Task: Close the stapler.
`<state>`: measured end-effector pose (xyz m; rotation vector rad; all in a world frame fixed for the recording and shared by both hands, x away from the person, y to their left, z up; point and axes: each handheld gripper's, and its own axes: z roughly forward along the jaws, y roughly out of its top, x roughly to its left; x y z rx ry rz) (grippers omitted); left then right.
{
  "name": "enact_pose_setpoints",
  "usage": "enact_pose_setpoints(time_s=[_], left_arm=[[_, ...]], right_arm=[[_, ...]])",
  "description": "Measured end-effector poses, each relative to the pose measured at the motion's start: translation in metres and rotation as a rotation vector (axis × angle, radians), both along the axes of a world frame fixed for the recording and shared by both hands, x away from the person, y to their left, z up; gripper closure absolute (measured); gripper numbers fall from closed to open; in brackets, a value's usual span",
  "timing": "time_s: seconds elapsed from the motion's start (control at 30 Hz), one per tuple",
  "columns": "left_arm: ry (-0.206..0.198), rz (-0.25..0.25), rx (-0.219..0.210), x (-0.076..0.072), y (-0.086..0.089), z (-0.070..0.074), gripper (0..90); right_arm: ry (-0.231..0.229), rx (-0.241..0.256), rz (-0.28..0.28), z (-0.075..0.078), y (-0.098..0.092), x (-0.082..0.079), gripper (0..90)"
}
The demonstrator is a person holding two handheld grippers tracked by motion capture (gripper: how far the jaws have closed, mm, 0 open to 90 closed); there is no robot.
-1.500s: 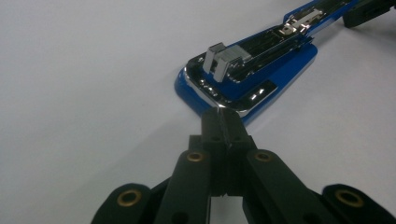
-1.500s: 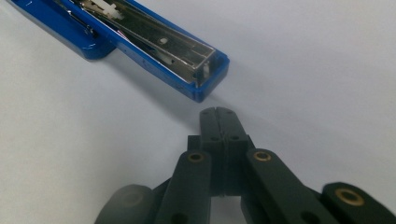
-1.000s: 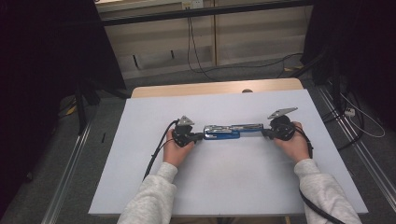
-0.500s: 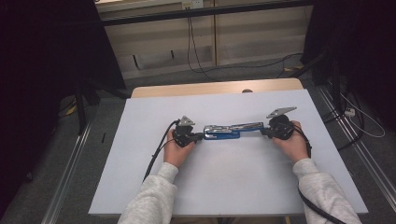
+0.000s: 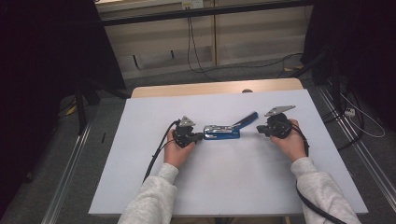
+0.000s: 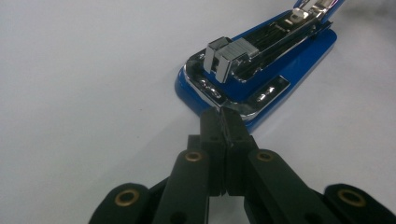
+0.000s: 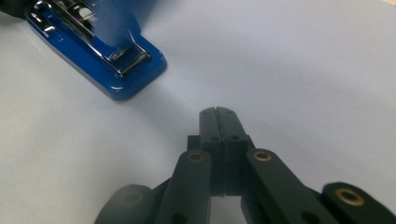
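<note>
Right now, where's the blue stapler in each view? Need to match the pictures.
High view: blue stapler at table centre, between the two grippers, its top arm swung up to the right.
Left gripper view: upper right, its chrome front edge at the shut tips of the left gripper.
Right gripper view: upper left, apart from the right gripper.
Shared landmark: the white table top.

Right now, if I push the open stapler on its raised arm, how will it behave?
The stapler looks rigid, metal on a blue base, so probably heavy for its size. Its arm stands tilted up on a hinge, so a push there would likely swing it rather than slide the base. The flat base should not roll.
</note>
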<state>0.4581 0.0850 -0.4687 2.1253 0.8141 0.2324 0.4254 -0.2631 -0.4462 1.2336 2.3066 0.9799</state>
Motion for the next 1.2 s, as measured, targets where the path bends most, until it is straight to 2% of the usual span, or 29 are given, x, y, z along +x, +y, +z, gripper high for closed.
enact_pose_setpoints(time_s=[0.07, 0.13, 0.27, 0.3, 0.33, 0.37, 0.4, 0.47, 0.53, 0.6, 0.67, 0.73, 0.83, 0.9, 1.07, 1.2], left_arm=[[-0.001, 0.004, -0.001, 0.0, 0.0, 0.0, 87.0], [-0.004, 0.016, -0.014, 0.001, 0.003, 0.001, 84.1], [-0.014, 0.039, -0.02, 0.002, 0.007, 0.002, 68.5], [-0.008, 0.068, -0.035, 0.003, 0.008, 0.002, 63.8], [-0.008, 0.068, -0.035, 0.003, 0.008, 0.002, 62.9], [0.001, 0.08, -0.056, 0.003, 0.011, 0.003, 58.4], [0.001, 0.08, -0.056, 0.003, 0.011, 0.003, 51.3], [-0.001, 0.091, -0.071, 0.003, 0.017, 0.008, 47.2], [0.016, 0.108, -0.095, 0.001, 0.021, 0.011, 34.5], [0.018, 0.104, -0.097, 0.0, 0.024, 0.013, 29.2], [0.044, 0.115, -0.139, -0.003, 0.031, 0.017, 23.8], [0.04, 0.121, -0.149, -0.004, 0.032, 0.019, 20.5], [0.029, 0.092, -0.172, -0.011, 0.035, 0.024, 18.1], [0.013, 0.08, -0.168, -0.014, 0.037, 0.025, 16.9], [0.017, 0.068, -0.175, -0.022, 0.042, 0.027, 13.6], [0.009, 0.053, -0.164, -0.031, 0.048, 0.028, 11.6]], right_arm=[[-0.003, 0.004, 0.0, 0.0, 0.001, 0.0, 90.0], [0.005, 0.006, 0.002, -0.001, 0.002, 0.0, 86.3], [0.013, 0.042, -0.007, -0.003, 0.002, -0.002, 73.9], [0.015, 0.055, -0.012, -0.004, 0.002, -0.003, 70.8], [0.018, 0.064, -0.019, -0.004, 0.002, -0.003, 66.5], [0.024, 0.064, -0.028, -0.005, 0.002, -0.004, 62.3], [0.024, 0.064, -0.028, -0.005, 0.002, -0.004, 62.3], [0.021, 0.066, -0.03, -0.005, 0.002, -0.007, 54.5], [0.028, 0.092, -0.038, -0.005, 0.002, -0.008, 49.9], [0.02, 0.108, -0.036, -0.003, 0.003, -0.011, 42.9], [0.019, 0.11, -0.031, -0.002, 0.004, -0.015, 37.3], [0.02, 0.11, -0.035, -0.002, 0.004, -0.019, 33.8], [0.018, 0.111, -0.033, -0.001, 0.005, -0.026, 29.2], [0.014, 0.11, -0.031, 0.001, 0.006, -0.032, 25.6], [-0.002, 0.11, -0.013, 0.007, 0.009, -0.047, 22.0], [0.012, 0.117, -0.006, 0.008, 0.008, -0.057, 20.3]])
